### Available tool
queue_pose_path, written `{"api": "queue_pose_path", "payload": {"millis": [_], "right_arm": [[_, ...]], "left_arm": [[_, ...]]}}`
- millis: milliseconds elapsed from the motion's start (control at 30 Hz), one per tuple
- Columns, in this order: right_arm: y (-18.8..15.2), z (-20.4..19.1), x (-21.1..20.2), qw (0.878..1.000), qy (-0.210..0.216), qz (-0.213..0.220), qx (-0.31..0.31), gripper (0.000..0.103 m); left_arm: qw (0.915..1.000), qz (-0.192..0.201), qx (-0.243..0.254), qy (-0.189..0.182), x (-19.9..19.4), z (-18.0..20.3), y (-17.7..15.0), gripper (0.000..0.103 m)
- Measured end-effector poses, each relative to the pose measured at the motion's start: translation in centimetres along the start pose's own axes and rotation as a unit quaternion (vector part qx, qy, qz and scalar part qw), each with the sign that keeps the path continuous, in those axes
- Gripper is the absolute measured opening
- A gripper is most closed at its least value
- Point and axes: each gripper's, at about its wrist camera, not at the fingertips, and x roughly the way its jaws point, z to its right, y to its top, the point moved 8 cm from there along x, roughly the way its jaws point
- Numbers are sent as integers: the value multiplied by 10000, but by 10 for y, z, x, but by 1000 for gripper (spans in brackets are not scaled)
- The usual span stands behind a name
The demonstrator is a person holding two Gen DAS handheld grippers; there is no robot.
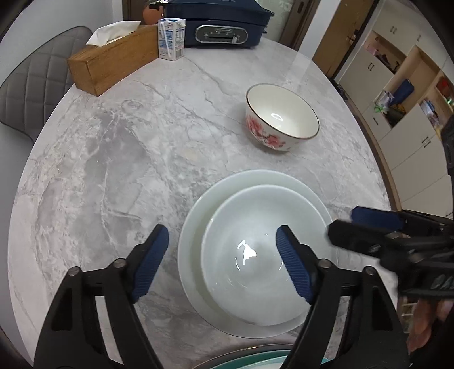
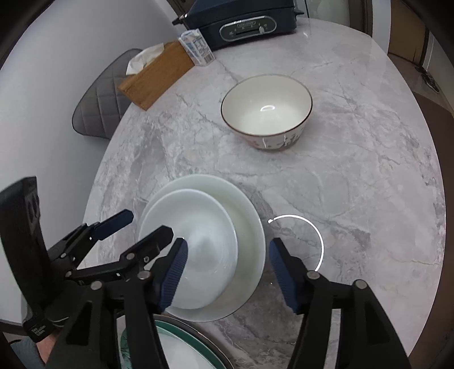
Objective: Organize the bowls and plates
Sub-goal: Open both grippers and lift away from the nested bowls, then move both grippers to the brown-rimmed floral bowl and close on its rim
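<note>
Left wrist view: angled down at a grey marble table (image 1: 113, 170), own tongs in the foreground.
Left gripper (image 1: 222, 261): jaws wide apart, clamped on nothing; blue pads on either side of the near-left part of the white stack, above it.
Right gripper (image 2: 227, 272): jaws apart, nothing between the pads pressed; spread over the right part of the same stack; seen from the left wrist view as a blurred black shape at right.
White bowl (image 1: 255, 269): upright, nested in the wider white plate (image 1: 193, 227), off-centre toward the near side; both resting on the table.
Flowered bowl (image 1: 281, 116): upright and alone, farther back, well apart from the stack; red blossoms plain from the left, only a thin strip of pattern visible from the right.
Green-rimmed plate (image 2: 181, 340): at the near edge, largely hidden behind gripper arms and cut by the frame; just beside the white plate, touching or not cannot be told.
Hand (image 1: 425, 326): only a blurred patch at the lower right, cropped.
Wooden tissue box (image 1: 113, 62): far left of the table, white tissue sticking out.
Milk carton (image 1: 171, 38): just beside the box's far end; print too small to read.
Blue appliance (image 1: 218, 22): at the far edge, top cut off.
Grey chair (image 1: 37, 85): quilted back beyond the table's left edge.
Cabinets (image 1: 397, 93): open shelves at right, contents too small to make out.
Ring-shaped glare (image 2: 306, 241): reflection on the marble right of the stack.
</note>
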Motion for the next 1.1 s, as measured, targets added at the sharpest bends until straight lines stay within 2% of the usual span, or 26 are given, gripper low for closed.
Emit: {"api": "queue_pose_path", "payload": {"millis": [67,200,267,300,367,400,500,533,567,633,700,767,833,900,1000,1100], "right_arm": [[8,5,-14,9996,138,191,133,76],[22,14,-41,9938,760,543,604,103],[30,28,-52,9903,566,777,1004,103],[30,35,-54,9881,601,704,1225,103],[30,41,-51,9846,954,425,1402,103],[31,46,-50,9827,1021,418,1488,103],[40,58,-55,9792,1041,837,1525,103],[43,61,-58,9785,1020,986,1499,103],[49,63,-62,9774,980,1177,1460,103],[60,65,-71,9756,852,1518,1339,103],[71,65,-74,9800,621,1572,1051,103],[82,65,-75,9853,163,1573,647,103],[91,72,-68,9882,-284,1414,510,103],[96,80,-56,9907,-518,1090,633,103],[99,90,-37,9931,-507,651,836,103],[109,96,-25,9931,-724,590,708,103]], "left_arm": [[9999,-34,-115,87,-2,-10,2,78],[9984,100,-545,135,-20,-34,10,78],[9978,197,-624,106,-31,-42,16,78],[9972,245,-690,169,-36,-46,20,78],[9948,411,-839,409,-48,-55,28,78],[9940,469,-907,400,-52,-57,34,78],[9927,660,-1009,72,-57,-57,51,78],[9921,716,-1022,-156,-57,-55,57,78],[9919,718,-1001,-301,-55,-51,62,78],[9948,574,-790,-288,-46,-44,69,78],[9970,517,-522,-227,-41,-35,76,78],[9980,486,-378,-121,-39,-28,85,78],[9977,484,-459,-147,-39,-23,98,78],[9978,444,-448,-209,-37,-18,112,78],[9983,450,-51,366,-22,-11,137,78],[9980,222,312,510,5,3,155,78]]}}
